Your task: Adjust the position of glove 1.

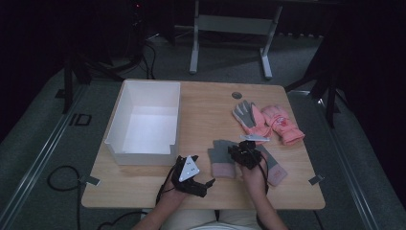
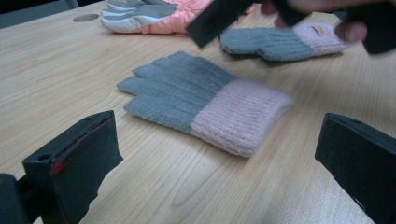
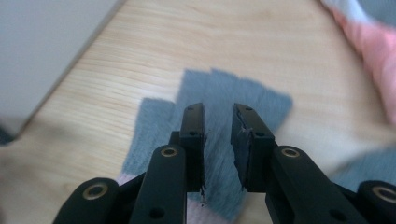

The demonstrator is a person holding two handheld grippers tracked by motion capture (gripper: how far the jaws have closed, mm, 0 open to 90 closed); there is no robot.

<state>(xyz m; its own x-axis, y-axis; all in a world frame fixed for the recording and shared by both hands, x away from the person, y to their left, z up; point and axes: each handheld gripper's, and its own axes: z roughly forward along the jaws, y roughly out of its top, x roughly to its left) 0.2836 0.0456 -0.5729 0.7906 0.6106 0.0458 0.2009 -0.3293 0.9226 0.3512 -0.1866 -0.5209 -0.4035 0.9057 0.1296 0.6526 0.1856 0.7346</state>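
Right tool (image 1: 238,152), jaws slightly parted and holding nothing, hangs over the grey glove (image 1: 221,158) lying flat on the worktop (image 1: 206,110) beside the white box (image 1: 143,120). Left tool (image 1: 201,184) rests wide open, empty. Step: approach; next, probably lower and pinch the fabric.

You've got open wood ahead of your left gripper (image 1: 191,178), right up to the near grey glove (image 1: 222,158) lying flat. The white bin (image 1: 143,122) walls off the left side of the table (image 1: 206,110). Your right gripper (image 1: 243,152) hangs over the grey gloves, and the pink gloves (image 1: 268,122) crowd the far right. A bare lane runs between bin and gloves.
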